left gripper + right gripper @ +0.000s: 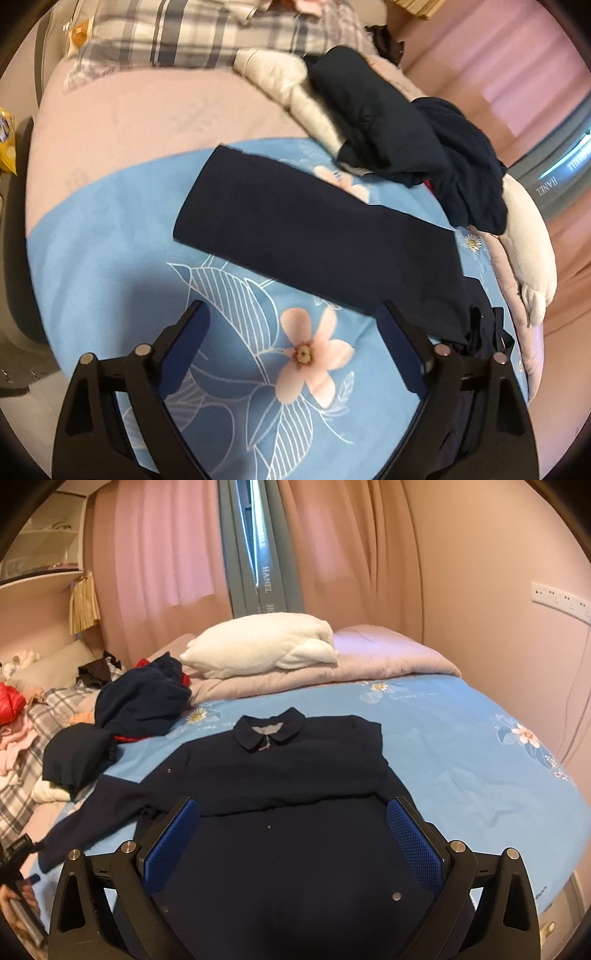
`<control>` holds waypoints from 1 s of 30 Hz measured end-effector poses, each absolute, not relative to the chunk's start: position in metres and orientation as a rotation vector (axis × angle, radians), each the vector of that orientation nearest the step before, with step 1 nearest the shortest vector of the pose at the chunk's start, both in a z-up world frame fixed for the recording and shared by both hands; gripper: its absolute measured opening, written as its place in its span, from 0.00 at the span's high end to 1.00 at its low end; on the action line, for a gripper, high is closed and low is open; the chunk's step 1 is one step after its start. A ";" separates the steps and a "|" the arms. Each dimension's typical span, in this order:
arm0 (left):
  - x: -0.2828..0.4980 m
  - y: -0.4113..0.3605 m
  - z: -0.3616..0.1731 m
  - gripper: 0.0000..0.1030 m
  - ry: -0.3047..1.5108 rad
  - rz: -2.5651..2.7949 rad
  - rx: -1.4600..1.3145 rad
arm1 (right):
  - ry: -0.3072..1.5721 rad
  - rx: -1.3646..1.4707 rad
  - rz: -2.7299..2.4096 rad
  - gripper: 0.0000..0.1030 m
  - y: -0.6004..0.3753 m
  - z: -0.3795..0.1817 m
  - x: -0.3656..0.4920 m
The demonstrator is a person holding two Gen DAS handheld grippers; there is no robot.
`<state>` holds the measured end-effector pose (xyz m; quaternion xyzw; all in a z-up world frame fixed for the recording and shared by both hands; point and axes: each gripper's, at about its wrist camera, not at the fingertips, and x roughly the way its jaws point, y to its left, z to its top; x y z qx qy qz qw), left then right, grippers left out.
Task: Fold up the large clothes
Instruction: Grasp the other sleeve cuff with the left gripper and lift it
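Observation:
A dark navy collared garment [295,775] lies flat on the blue floral bedsheet [461,746], collar toward the far side, its right sleeve folded across the chest. Its left sleeve [295,221] stretches out flat across the sheet in the left wrist view. My left gripper [291,317] is open and empty, hovering over the sheet just short of that sleeve. My right gripper [293,812] is open and empty, hovering over the garment's lower body.
A pile of dark clothes [136,701] lies at the left of the bed, also in the left wrist view [406,140]. A white pillow [258,642] rests on a folded lilac quilt [369,657]. Plaid bedding [184,33] lies beyond. Curtains and wall bound the far side.

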<state>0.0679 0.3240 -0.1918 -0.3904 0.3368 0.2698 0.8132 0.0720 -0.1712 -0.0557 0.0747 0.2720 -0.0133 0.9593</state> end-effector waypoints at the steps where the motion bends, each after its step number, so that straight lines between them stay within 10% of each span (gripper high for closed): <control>1: 0.070 0.327 -0.196 0.15 0.724 0.579 -0.843 | 0.553 0.150 -0.030 0.02 -0.171 -0.056 0.071; 16: 0.096 0.379 -0.241 0.47 0.615 0.497 -1.132 | 0.592 0.157 -0.076 0.02 -0.170 -0.064 0.084; 20: 0.098 0.391 -0.250 0.89 0.573 0.512 -1.206 | 0.600 0.151 -0.077 0.02 -0.167 -0.066 0.087; 30: 0.099 0.374 -0.140 0.97 0.402 0.544 -1.015 | 0.596 0.158 -0.095 0.02 -0.175 -0.065 0.086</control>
